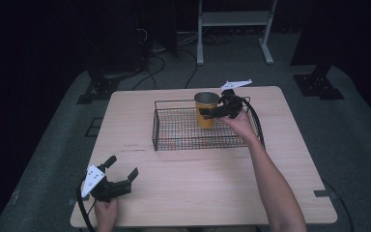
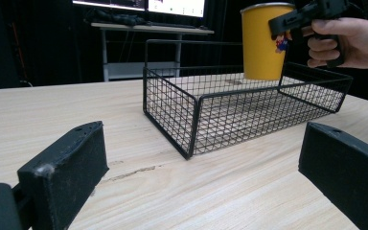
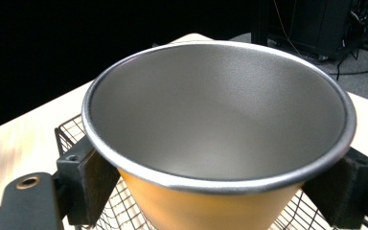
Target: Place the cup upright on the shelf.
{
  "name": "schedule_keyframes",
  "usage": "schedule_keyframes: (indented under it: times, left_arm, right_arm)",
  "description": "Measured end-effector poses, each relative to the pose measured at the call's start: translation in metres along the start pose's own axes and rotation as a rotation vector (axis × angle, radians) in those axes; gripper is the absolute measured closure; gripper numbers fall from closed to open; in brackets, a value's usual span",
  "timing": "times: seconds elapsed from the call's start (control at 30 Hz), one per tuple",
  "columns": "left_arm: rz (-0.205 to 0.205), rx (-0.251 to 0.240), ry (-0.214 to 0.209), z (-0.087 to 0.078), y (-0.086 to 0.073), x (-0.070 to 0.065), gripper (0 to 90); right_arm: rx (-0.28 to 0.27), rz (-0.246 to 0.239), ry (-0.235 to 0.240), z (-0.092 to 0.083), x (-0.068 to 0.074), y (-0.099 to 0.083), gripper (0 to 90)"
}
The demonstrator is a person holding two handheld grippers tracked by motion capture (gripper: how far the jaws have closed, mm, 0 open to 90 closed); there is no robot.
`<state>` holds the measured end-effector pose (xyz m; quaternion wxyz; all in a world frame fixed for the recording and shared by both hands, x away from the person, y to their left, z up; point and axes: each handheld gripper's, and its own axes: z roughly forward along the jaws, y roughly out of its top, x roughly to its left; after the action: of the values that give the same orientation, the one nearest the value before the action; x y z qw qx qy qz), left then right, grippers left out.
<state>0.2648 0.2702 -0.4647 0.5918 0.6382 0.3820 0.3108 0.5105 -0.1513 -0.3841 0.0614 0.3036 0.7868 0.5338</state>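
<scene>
Yellow cup (image 1: 206, 112) upright in wire basket (image 1: 174, 137), right tongs (image 1: 211, 112) clamping it

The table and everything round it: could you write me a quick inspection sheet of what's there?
Surface: pale wooden table, with a faint scuff mark near its middle.
Job's things: yellow cup with a silvery inside, upright, held above the floor of the black wire basket.
Clutter: nothing seen.
Grippers: right claw shut on the yellow cup just below its rim; left claw open, empty, low over the table's near left corner.
Cables: one black cable trails from each claw; more lie on the floor behind the table.
Surroundings: dark room, grey floor, white metal stand behind, black stand bases either side.
</scene>
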Motion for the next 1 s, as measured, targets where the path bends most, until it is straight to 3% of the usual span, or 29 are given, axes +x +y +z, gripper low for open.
schedule_keyframes:
  times: [0.4, 0.63, 1.0]
  left_arm:
    - [-0.002, -0.001, 0.000, 0.000, 0.000, 0.000, 1.7]
    - [-0.001, -0.001, 0.000, 0.000, 0.000, 0.000, 1.6]
    - [-0.001, -0.001, 0.001, 0.000, 0.000, 0.000, 1.6]
  right_arm:
    - [0.052, 0.000, -0.027, 0.011, -0.006, -0.008, 14.3]
    - [0.103, -0.025, -0.058, 0.018, -0.007, -0.013, 14.3]
    - [0.132, -0.050, -0.076, 0.025, -0.006, -0.015, 14.1]
